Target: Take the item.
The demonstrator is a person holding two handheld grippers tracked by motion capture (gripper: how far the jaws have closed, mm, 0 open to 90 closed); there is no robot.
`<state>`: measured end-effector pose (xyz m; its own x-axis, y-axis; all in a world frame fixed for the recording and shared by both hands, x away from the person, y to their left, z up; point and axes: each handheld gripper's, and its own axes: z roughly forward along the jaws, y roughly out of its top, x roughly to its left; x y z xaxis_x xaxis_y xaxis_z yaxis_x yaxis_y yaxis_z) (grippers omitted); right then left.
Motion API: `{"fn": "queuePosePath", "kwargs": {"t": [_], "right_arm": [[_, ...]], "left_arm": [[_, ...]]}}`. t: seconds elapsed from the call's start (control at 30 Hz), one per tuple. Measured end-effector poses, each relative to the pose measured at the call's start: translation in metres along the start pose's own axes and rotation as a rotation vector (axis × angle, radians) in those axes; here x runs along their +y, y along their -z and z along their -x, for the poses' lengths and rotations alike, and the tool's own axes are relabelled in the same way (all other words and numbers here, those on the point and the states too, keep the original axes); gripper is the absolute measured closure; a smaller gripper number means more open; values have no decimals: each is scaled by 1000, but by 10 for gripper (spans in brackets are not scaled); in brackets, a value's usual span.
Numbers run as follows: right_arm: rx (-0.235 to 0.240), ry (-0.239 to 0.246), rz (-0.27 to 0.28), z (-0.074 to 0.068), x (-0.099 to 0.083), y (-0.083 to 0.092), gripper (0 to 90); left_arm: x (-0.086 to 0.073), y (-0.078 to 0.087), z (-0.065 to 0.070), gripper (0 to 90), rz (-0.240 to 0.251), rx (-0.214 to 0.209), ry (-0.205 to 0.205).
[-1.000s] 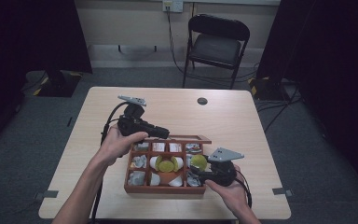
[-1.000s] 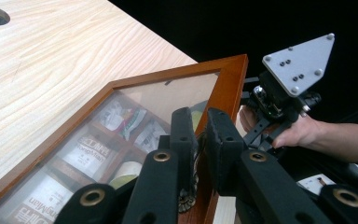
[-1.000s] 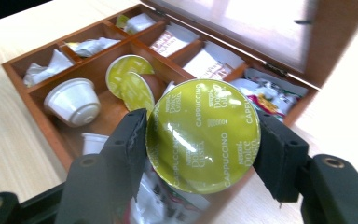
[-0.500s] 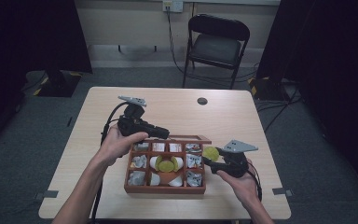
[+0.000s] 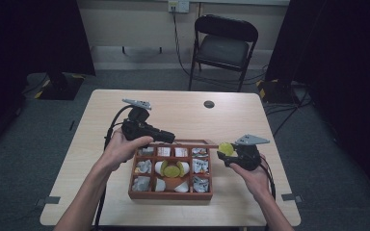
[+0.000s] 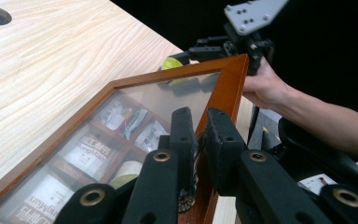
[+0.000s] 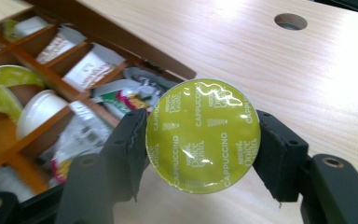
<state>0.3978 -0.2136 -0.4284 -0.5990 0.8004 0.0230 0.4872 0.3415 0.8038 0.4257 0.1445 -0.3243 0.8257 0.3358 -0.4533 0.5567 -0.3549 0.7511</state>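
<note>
Moved rightward, clear of the wooden box (image 5: 171,194), the right gripper (image 5: 227,153) clamps a round lime-foil capsule (image 7: 203,135) above the pale woodgrain table (image 5: 183,103); the left gripper (image 6: 200,135) pinches the box's glazed lid (image 6: 168,95) by its frame, holding it raised; a black folding chair (image 5: 224,45) stands on grey carpet behind

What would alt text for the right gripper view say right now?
A hand-held gripper clamps a yellow-green capsule between its two black jaws, foil lid printed "Cappuccino" facing the camera. Behind it to the left lies an open wooden box of compartments holding sachets and more capsules, on a pale wood table with a round hole.
</note>
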Motion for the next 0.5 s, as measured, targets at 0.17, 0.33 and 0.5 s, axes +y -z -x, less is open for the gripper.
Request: {"fn": "queuePosePath", "kwargs": {"t": [0.17, 0.33, 0.5], "right_arm": [[-10, -10, -40, 7, -2, -18, 402], [-27, -57, -61, 19, -11, -31, 402], [-39, -74, -78, 27, -15, -37, 401]], "left_arm": [[0, 0, 0, 817, -2, -1, -5], [-1, 0, 0, 817, -8, -4, -8], [-1, -1, 2, 817, -8, 5, -12]]}}
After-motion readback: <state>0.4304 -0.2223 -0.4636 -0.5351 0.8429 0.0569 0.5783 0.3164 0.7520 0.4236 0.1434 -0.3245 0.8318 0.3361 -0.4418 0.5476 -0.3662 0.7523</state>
